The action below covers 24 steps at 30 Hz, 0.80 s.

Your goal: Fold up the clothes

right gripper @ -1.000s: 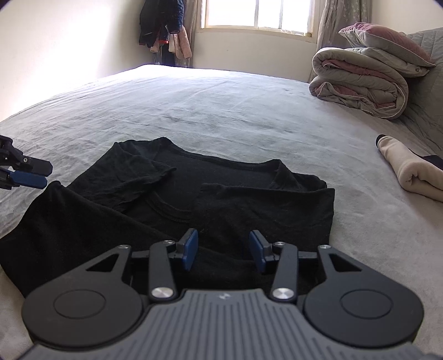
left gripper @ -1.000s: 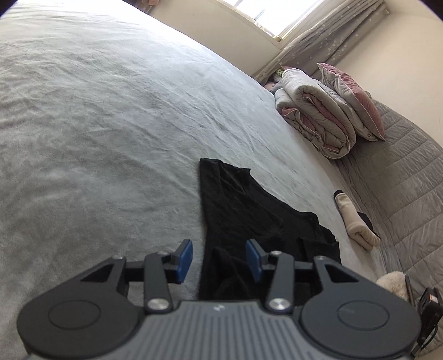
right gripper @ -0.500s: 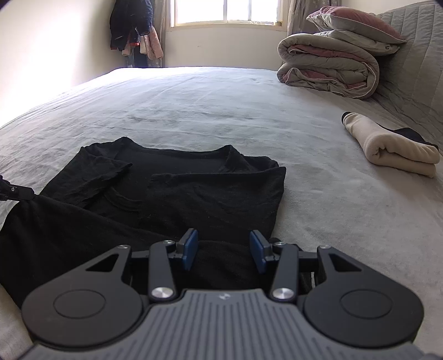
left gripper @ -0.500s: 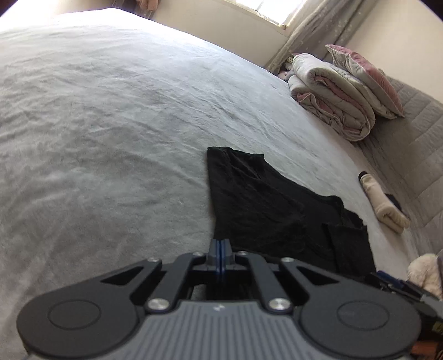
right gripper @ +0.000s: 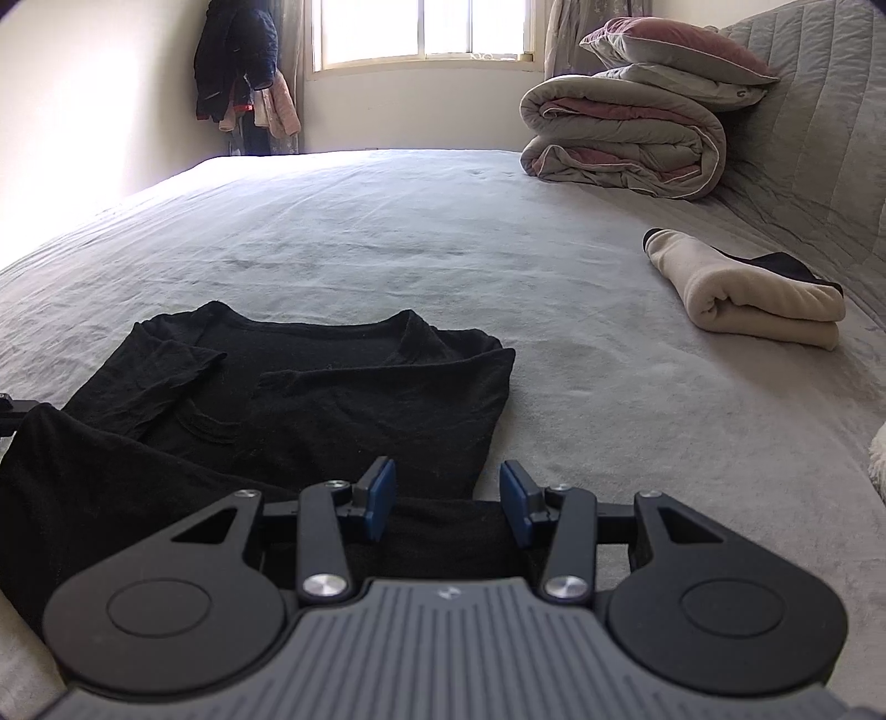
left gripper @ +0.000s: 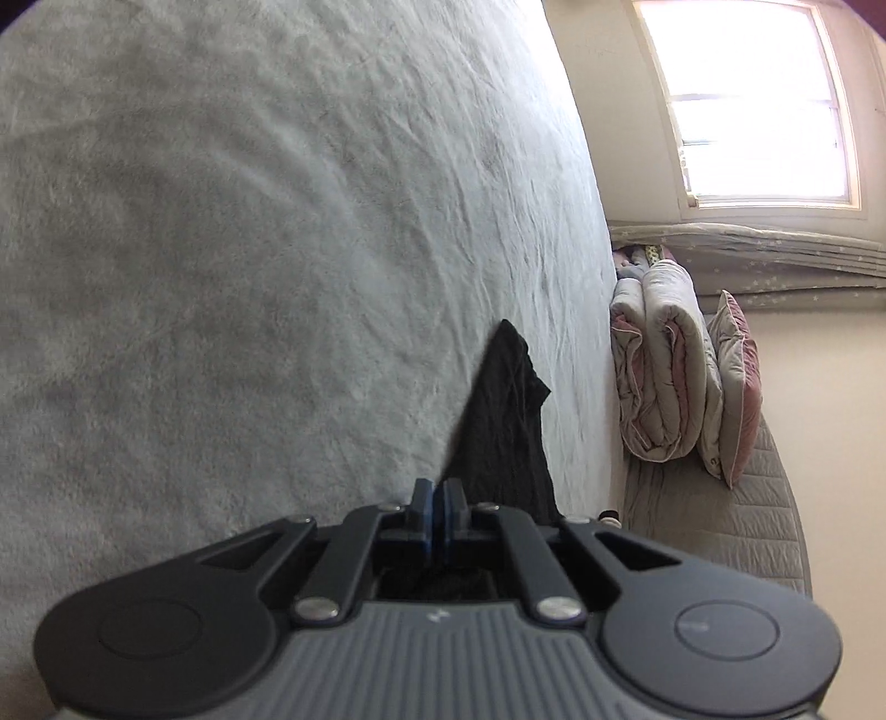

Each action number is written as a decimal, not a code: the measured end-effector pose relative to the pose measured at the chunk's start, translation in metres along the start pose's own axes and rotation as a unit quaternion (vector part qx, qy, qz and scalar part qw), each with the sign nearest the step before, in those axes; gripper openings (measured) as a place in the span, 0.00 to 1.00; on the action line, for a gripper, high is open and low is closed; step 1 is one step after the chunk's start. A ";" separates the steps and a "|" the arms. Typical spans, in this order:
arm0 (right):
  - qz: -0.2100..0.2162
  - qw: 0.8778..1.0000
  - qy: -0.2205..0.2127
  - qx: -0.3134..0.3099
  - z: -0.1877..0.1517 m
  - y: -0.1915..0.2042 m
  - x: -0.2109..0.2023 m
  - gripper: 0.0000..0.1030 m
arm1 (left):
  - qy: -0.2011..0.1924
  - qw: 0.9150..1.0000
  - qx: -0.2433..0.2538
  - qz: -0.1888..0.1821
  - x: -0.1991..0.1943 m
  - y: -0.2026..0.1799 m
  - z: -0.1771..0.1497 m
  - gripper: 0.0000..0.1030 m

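A black shirt [right gripper: 332,399] lies flat on the grey bed [right gripper: 443,221], both sleeves folded in over its front. My right gripper [right gripper: 448,507] hovers open over the shirt's near right part, with fabric below the fingers and nothing pinched. At the far left edge of the right wrist view, my left gripper [right gripper: 11,412] meets the shirt's raised left corner. In the left wrist view that gripper [left gripper: 437,512] is rolled on its side and shut, its blue pads almost touching. Black shirt fabric [left gripper: 506,421] runs out from the pads and shows beneath them.
A folded cream garment [right gripper: 758,299] lies on the bed to the right. A rolled duvet [right gripper: 626,149] with pillows [right gripper: 675,44] sits against the quilted headboard [right gripper: 819,138]. Clothes hang [right gripper: 243,72] in the far corner by the window. Something white and fluffy [right gripper: 877,459] pokes in at the right edge.
My left gripper went from open to shut at the shirt's left corner, then rolled hard onto its side. The right gripper slid rightward along the shirt and stayed open.
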State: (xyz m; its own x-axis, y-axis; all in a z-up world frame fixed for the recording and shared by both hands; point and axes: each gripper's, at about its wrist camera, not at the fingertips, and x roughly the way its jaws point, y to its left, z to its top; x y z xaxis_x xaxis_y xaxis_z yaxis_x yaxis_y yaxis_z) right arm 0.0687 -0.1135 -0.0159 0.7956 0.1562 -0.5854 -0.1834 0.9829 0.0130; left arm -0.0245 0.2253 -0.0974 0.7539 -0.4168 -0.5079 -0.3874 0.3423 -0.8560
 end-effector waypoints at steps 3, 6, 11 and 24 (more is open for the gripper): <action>0.005 1.000 -0.007 0.015 0.001 -0.009 -0.004 0.45 | -0.046 0.994 0.091 0.024 -0.013 -0.023 -0.009 0.09; 0.032 0.999 -0.008 0.008 -0.004 -0.004 -0.006 0.45 | -0.094 0.968 0.228 0.052 -0.018 -0.051 -0.031 0.09; 0.049 0.997 0.000 -0.051 -0.018 0.020 -0.002 0.44 | -0.054 0.922 0.378 0.056 0.011 -0.073 -0.070 0.16; 0.055 0.998 -0.016 -0.013 -0.025 -0.021 -0.023 0.46 | -0.048 0.916 0.391 0.075 0.000 -0.057 -0.067 0.14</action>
State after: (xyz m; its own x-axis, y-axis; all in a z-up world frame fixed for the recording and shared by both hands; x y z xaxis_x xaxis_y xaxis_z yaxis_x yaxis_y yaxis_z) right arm 0.0402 -0.1403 -0.0232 0.7879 0.2664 -0.5552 -0.2857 0.9568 0.0537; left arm -0.0386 0.1493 -0.0552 0.7812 -0.2534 -0.5706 -0.0192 0.9038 -0.4276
